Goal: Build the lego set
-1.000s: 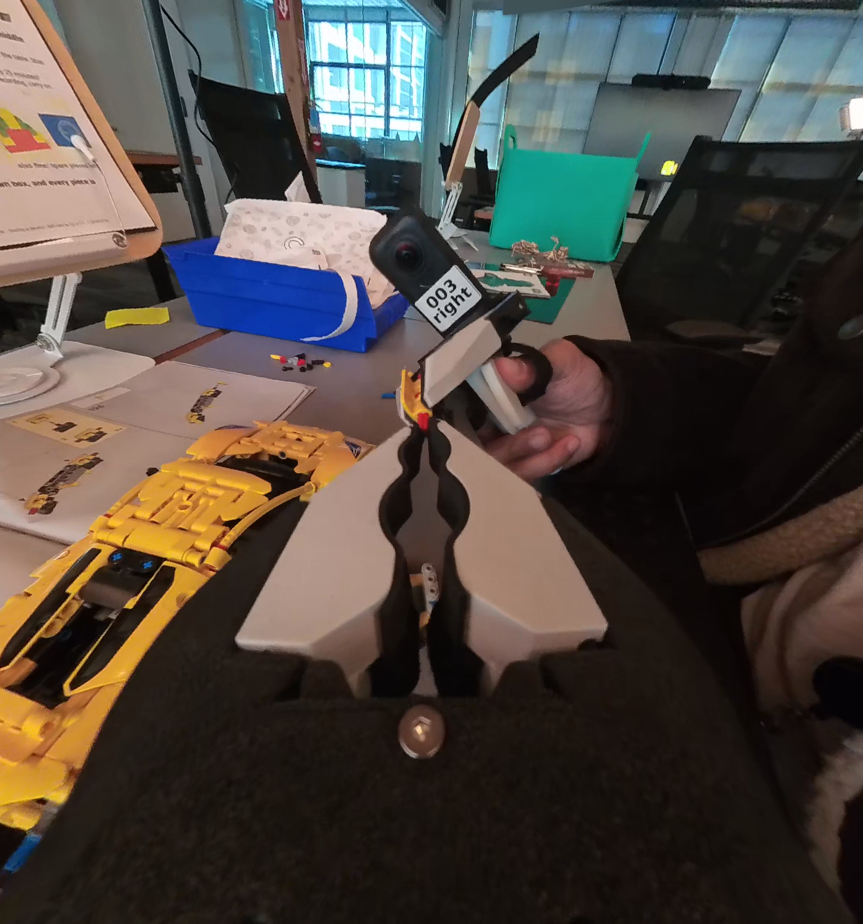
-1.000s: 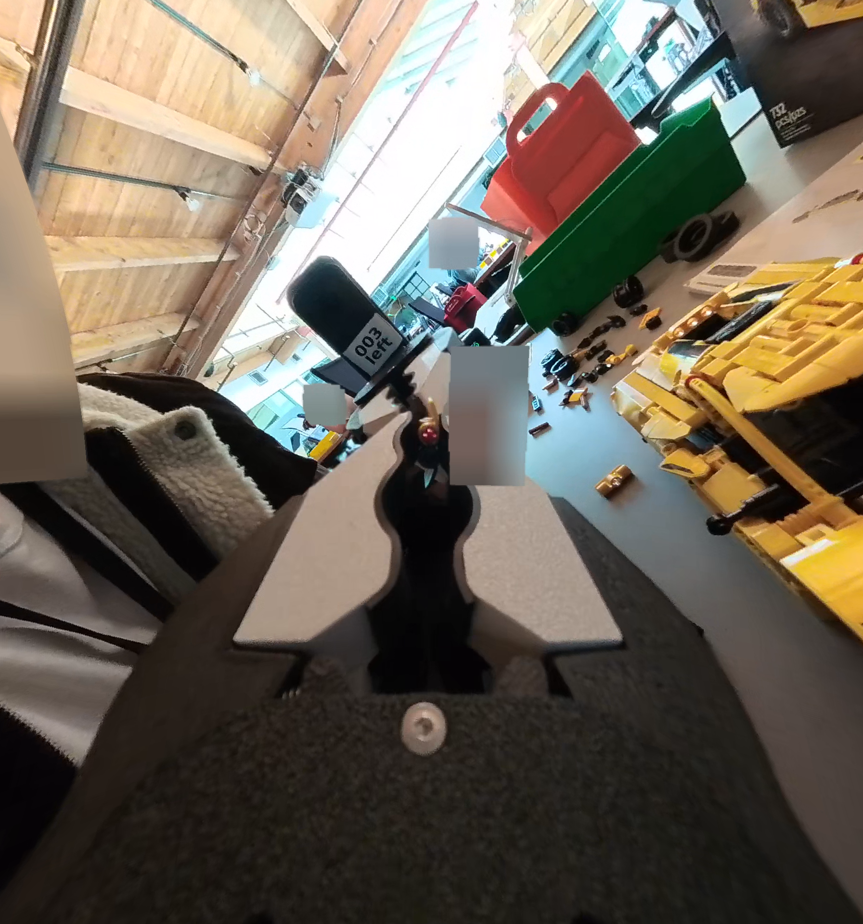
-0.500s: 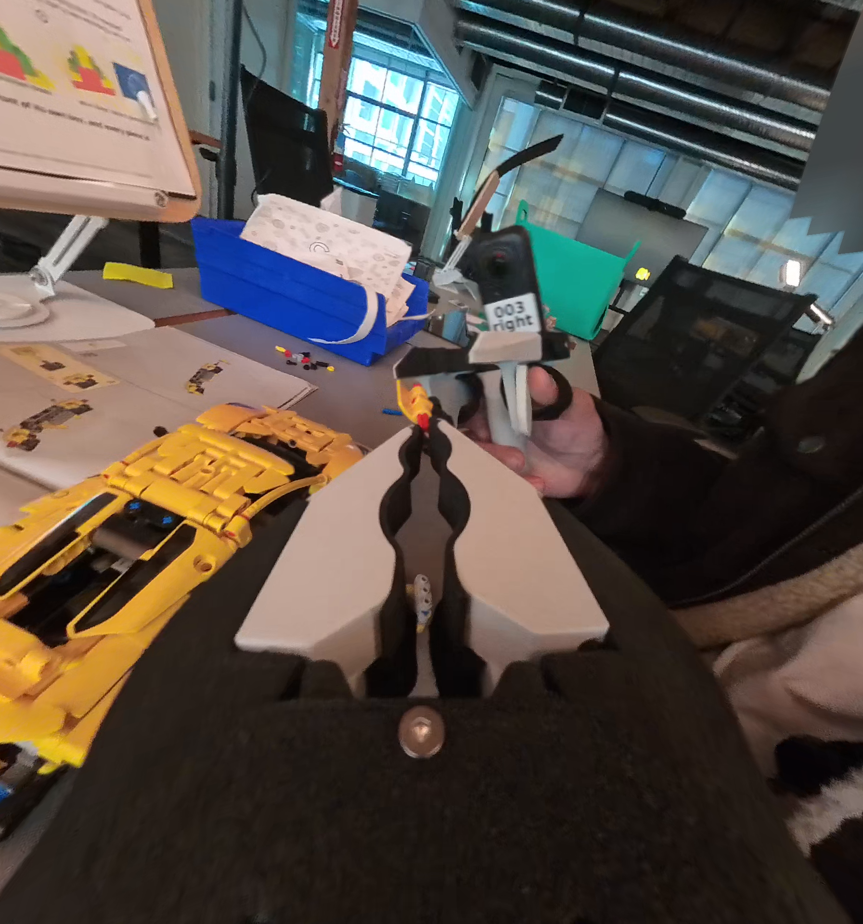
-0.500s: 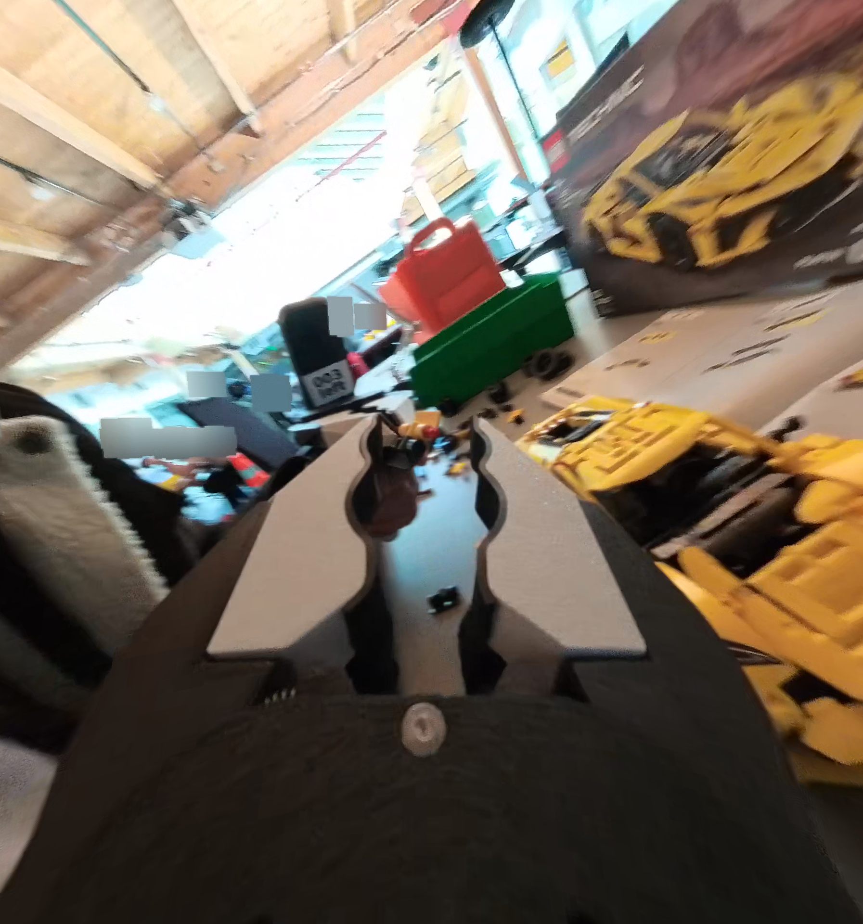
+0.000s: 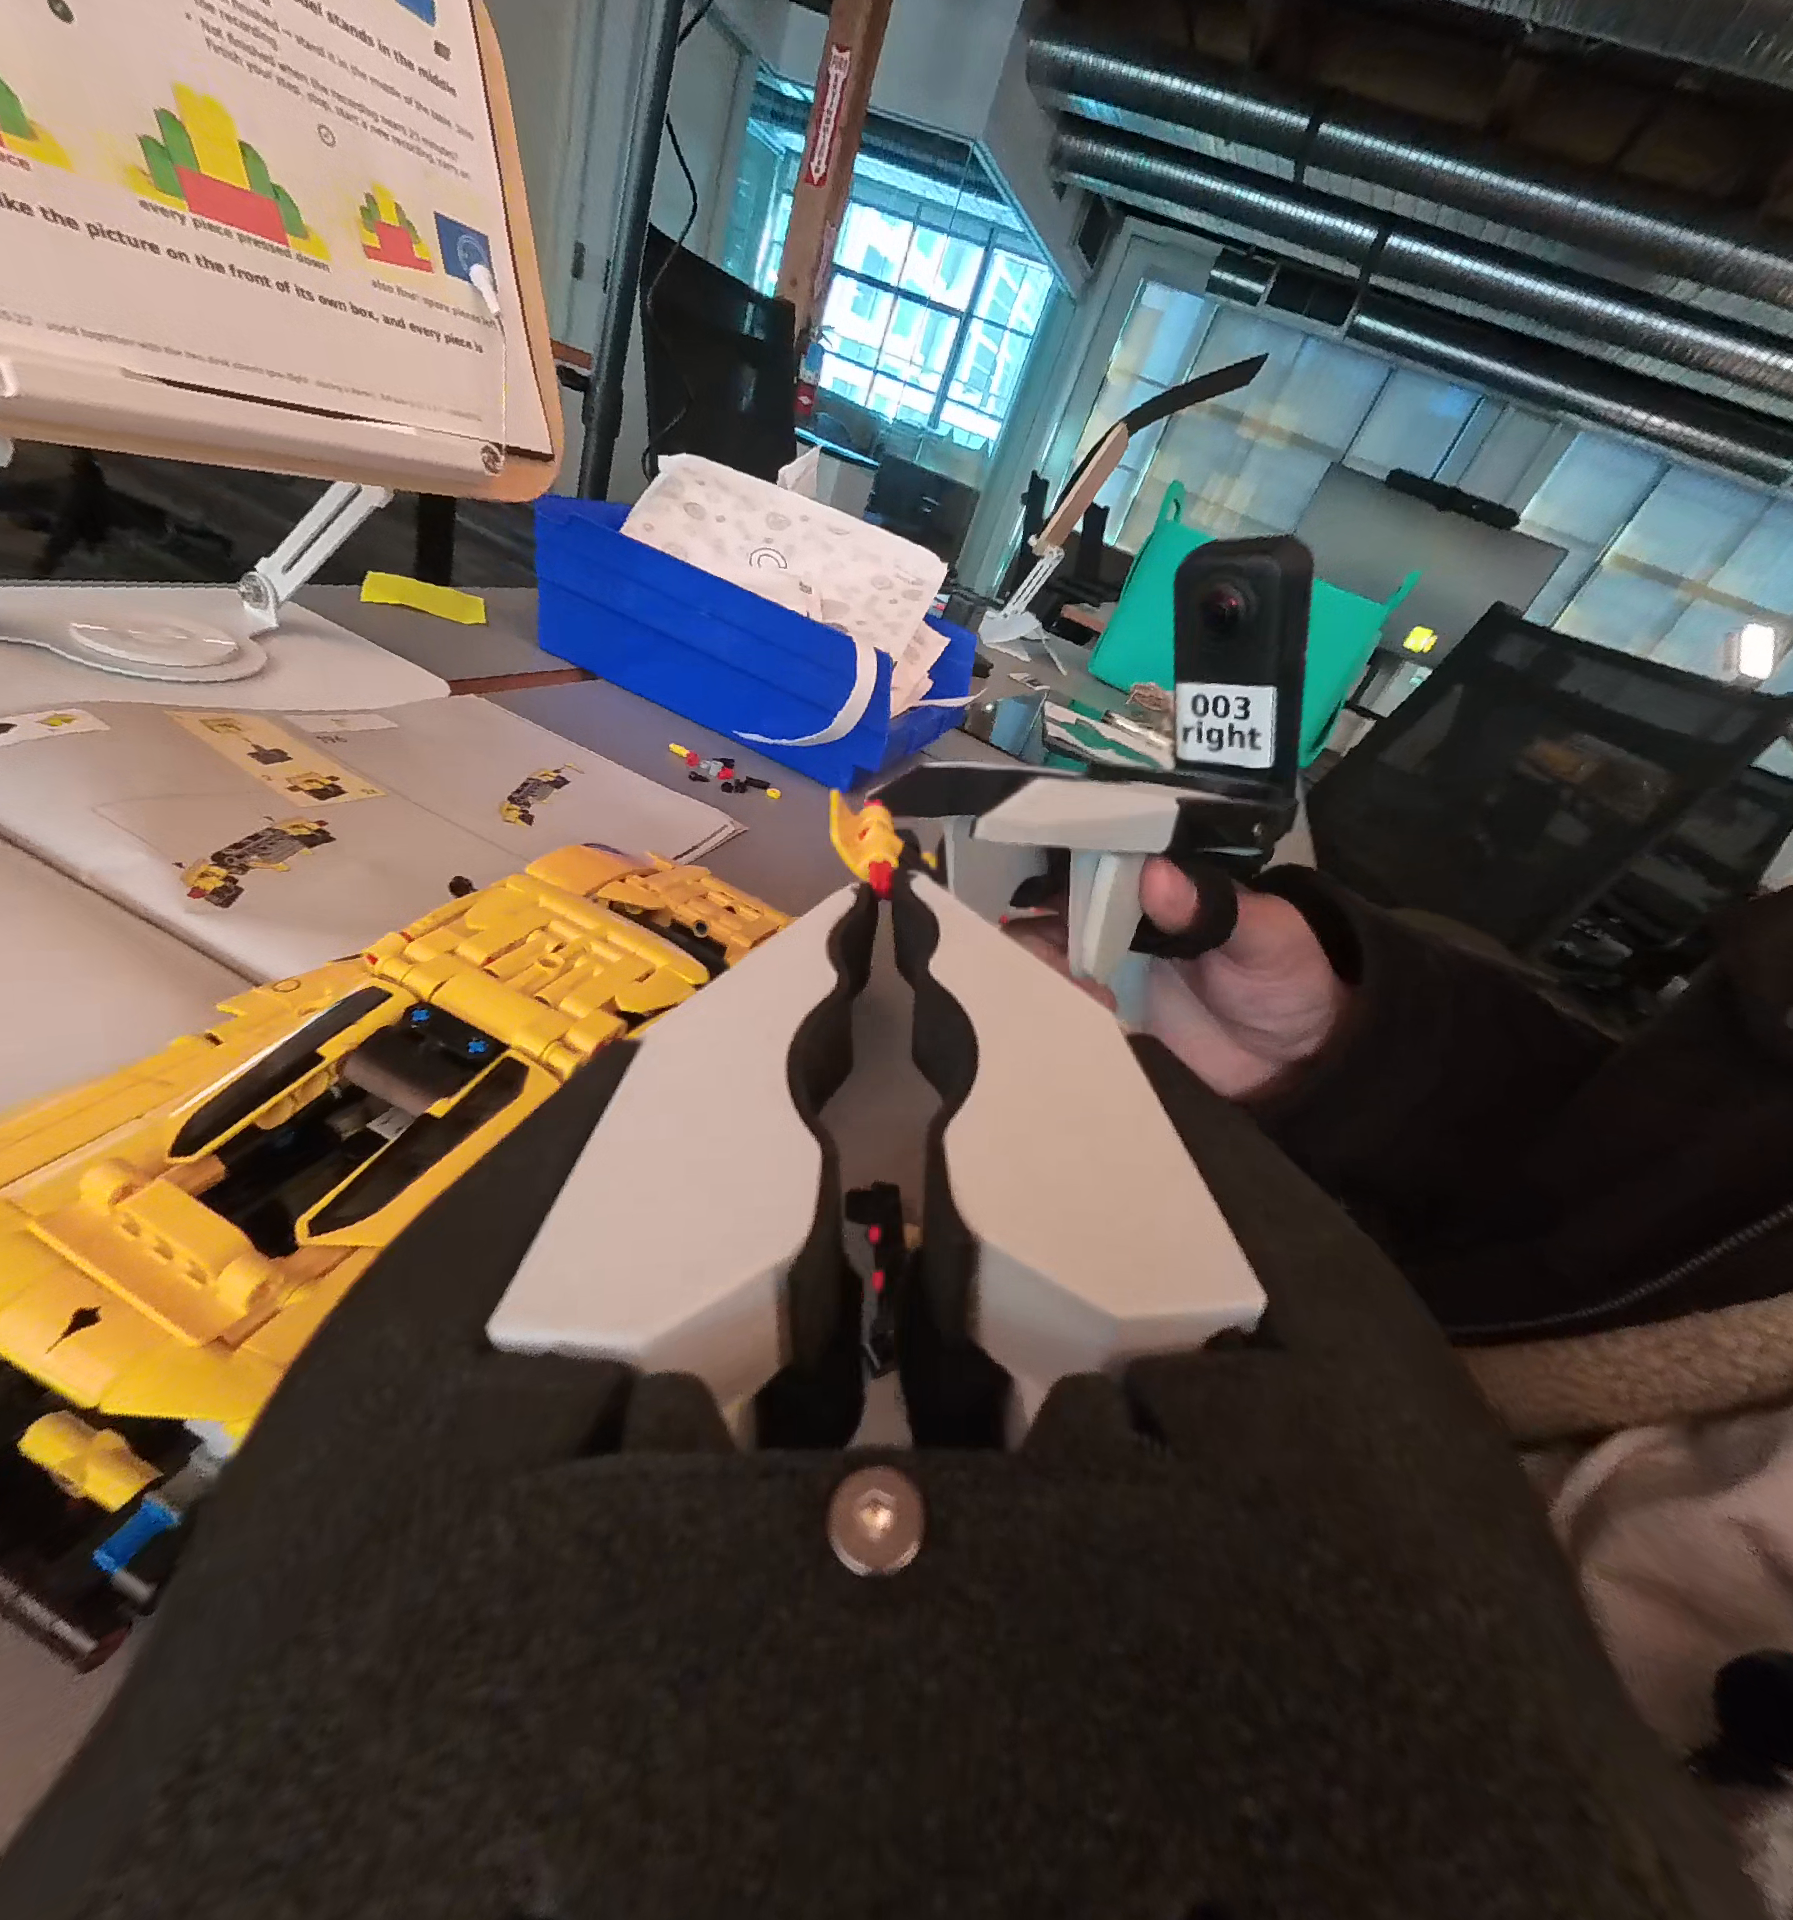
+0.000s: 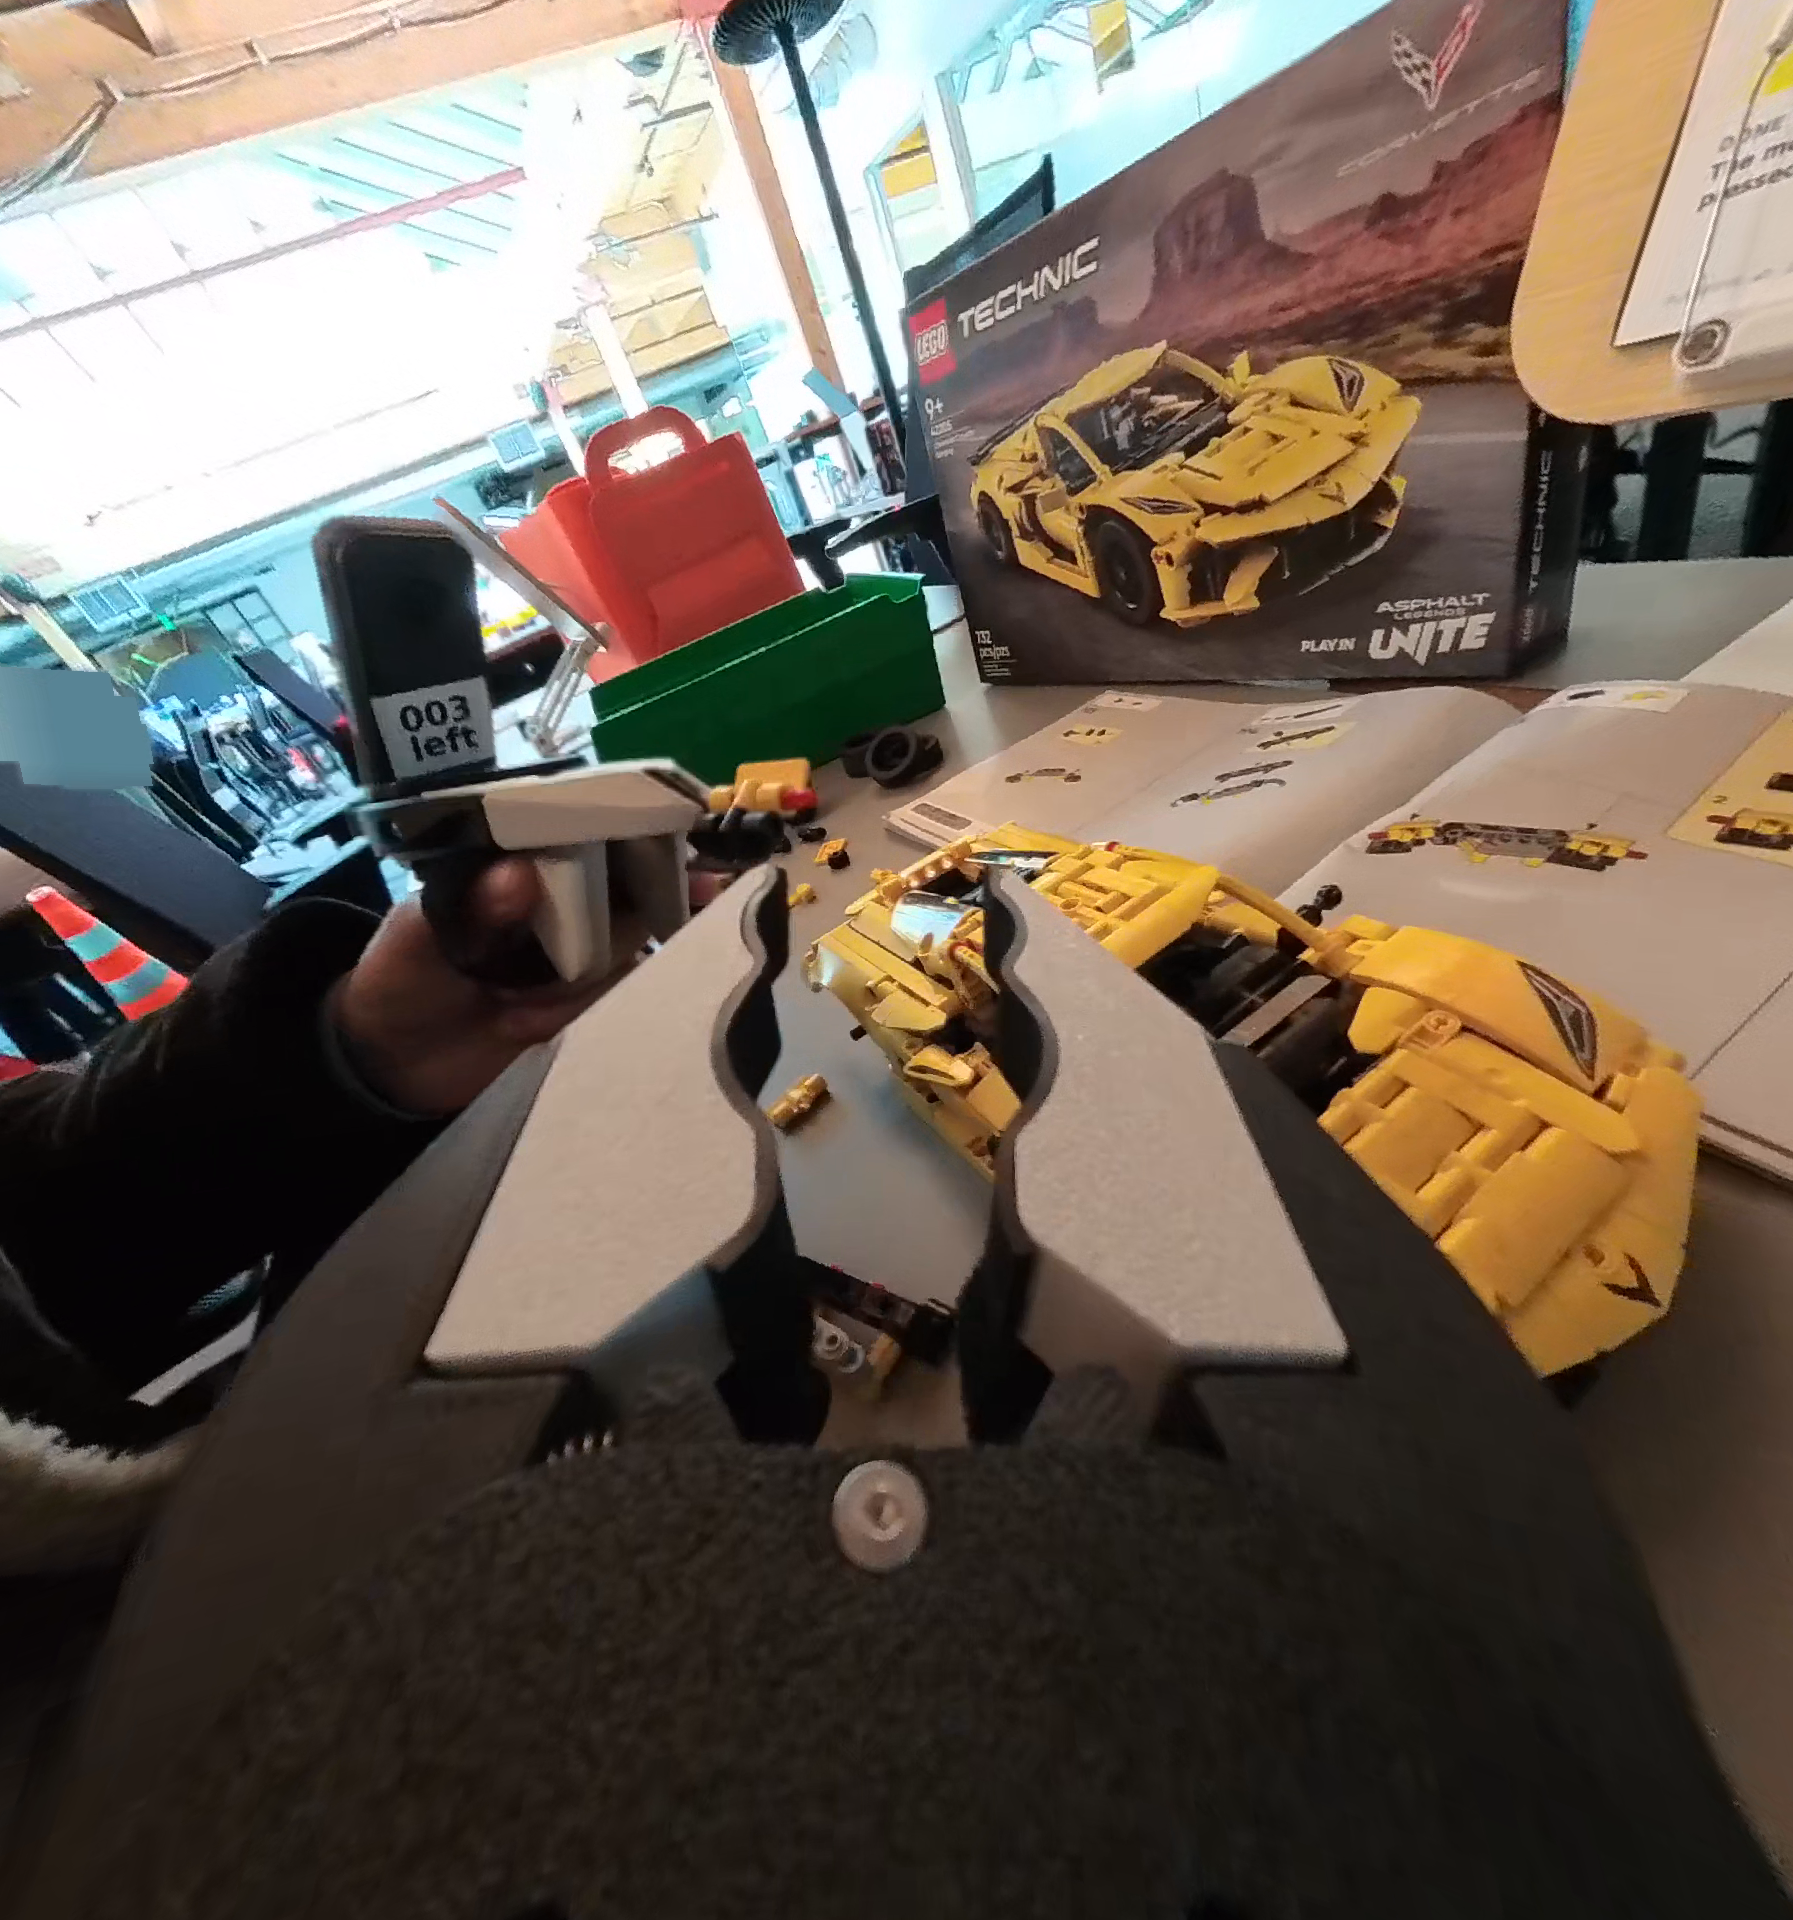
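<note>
The grey worktop [image 6: 871, 1164] is seen carrying the set's box [image 6: 1235, 416], an open instruction booklet [image 6: 1494, 790] and, in front of the booklet, the part-built yellow car [image 6: 1391, 1060]. A green bin [image 6: 767, 686] is set behind scattered loose pieces [image 6: 757, 821]. The left gripper [image 5: 879, 896] is held above the worktop, its fingers pinched onto a small yellow and red piece [image 5: 864, 831]. The right gripper [image 6: 887, 899] is held with its fingers parted and nothing between them, pointed at the car's end.
</note>
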